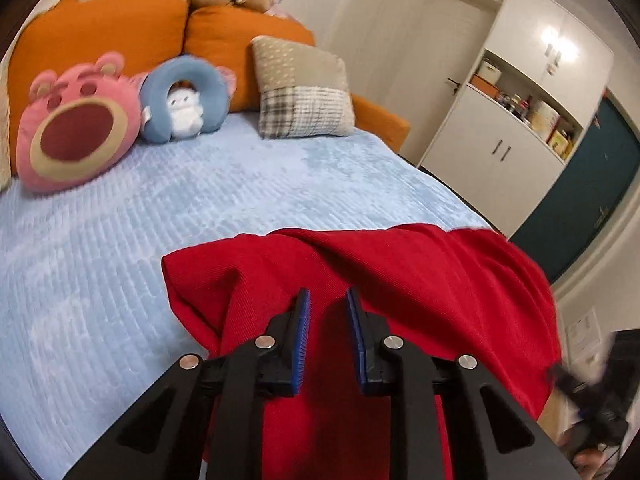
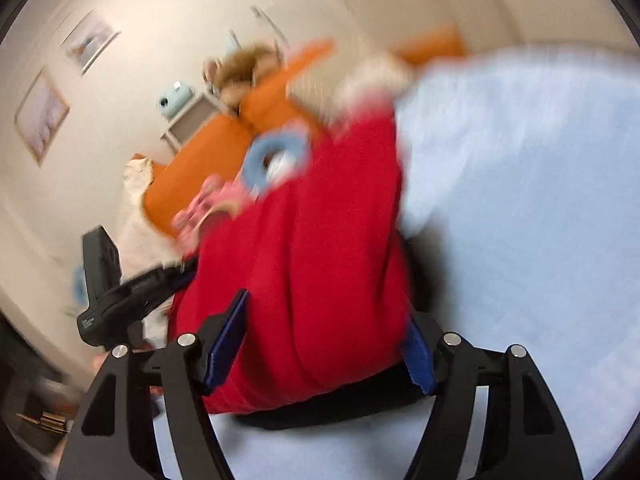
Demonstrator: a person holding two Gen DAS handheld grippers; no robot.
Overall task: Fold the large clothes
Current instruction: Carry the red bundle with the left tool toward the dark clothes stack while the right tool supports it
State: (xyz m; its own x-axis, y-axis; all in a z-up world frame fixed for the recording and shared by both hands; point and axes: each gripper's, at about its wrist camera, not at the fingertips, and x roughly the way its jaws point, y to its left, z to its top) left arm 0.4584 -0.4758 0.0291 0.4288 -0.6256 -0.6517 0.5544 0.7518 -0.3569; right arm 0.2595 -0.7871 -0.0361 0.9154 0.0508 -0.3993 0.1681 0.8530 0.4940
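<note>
Left hand-held gripper (image 1: 328, 296) narrowly parted over red garment (image 1: 400, 280); right hand-held gripper (image 2: 326, 320) wide (blurred), bedspread (image 1: 120, 240) bare beyond hem.

Both tools are matte black: the left gripper (image 1: 328, 300) and right gripper (image 2: 326, 320) carry ribbed blue pads (image 1: 303, 340) on their jaws, silver round screws (image 1: 265, 342) at the linkage pivots, and triangular cutouts; small pale lettering, seemingly, marks one body.
</note>
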